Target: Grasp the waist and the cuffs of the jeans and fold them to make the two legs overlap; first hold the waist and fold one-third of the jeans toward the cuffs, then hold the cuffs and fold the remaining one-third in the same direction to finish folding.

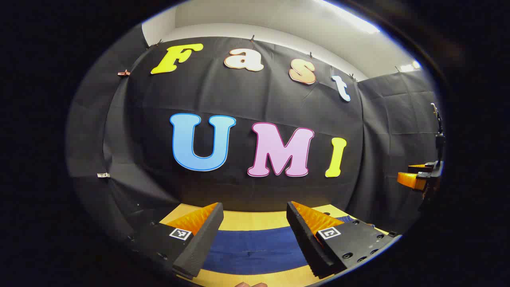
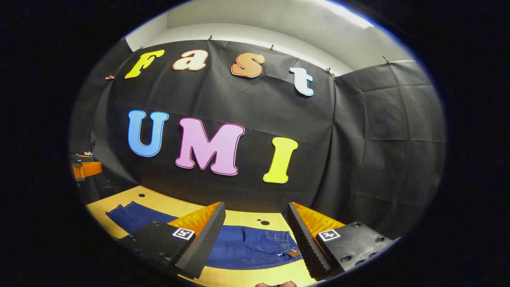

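- Left gripper (image 1: 255, 227): fingers spread wide, nothing between them, held above the table (image 1: 247, 220) and looking toward the back wall.
- Jeans (image 1: 255, 249), left gripper view: a plain blue band lying flat, below and just ahead of the fingertips. It runs crosswise, passing under both fingers. No waistband or hem detail can be made out here, so which end this is cannot be told from this view alone.
- Right gripper (image 2: 255, 227): fingers likewise wide apart and empty, hanging over the table (image 2: 159, 201).
- Jeans (image 2: 243, 247), right gripper view: long axis again crosswise to the fingers. The waist (image 2: 285, 244), with stitching and a small patch, lies just inside the right-hand finger; the legs trail off past the left-hand finger toward the far left.
- Other gripper (image 2: 85, 169), right gripper view: far left, beyond the leg end.
- Judgement: the right gripper is nearer the waist and the left nearer the cuffs. Each needs to drop straight down onto the near edge of the cloth.
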Demonstrator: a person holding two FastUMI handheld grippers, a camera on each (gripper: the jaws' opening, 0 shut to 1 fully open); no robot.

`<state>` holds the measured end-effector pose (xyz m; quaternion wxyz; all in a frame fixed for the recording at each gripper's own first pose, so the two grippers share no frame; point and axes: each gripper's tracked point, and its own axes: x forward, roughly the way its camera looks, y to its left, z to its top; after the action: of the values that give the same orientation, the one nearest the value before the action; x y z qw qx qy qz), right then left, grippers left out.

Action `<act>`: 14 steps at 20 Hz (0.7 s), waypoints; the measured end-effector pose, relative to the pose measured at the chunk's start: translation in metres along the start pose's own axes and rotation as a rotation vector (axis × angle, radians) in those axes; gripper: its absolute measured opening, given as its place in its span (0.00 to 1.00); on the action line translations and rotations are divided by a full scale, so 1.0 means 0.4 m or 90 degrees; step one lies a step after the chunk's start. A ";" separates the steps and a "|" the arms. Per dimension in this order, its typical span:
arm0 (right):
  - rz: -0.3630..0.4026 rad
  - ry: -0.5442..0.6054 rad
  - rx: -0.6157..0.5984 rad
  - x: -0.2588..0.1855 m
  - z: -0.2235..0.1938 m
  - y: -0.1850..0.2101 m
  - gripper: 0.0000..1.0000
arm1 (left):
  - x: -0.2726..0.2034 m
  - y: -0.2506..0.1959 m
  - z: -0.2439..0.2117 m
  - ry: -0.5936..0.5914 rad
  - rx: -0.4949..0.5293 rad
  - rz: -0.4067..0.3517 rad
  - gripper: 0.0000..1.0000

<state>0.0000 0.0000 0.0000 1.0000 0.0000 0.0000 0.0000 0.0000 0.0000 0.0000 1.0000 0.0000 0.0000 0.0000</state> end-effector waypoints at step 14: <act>-0.004 -0.010 -0.011 -0.022 0.014 -0.008 0.96 | -0.024 0.006 0.036 -0.021 0.033 -0.012 0.99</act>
<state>-0.0086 -0.0034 0.0054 0.9999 -0.0085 -0.0076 -0.0033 -0.0097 0.0023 0.0144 0.9995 0.0255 -0.0167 -0.0093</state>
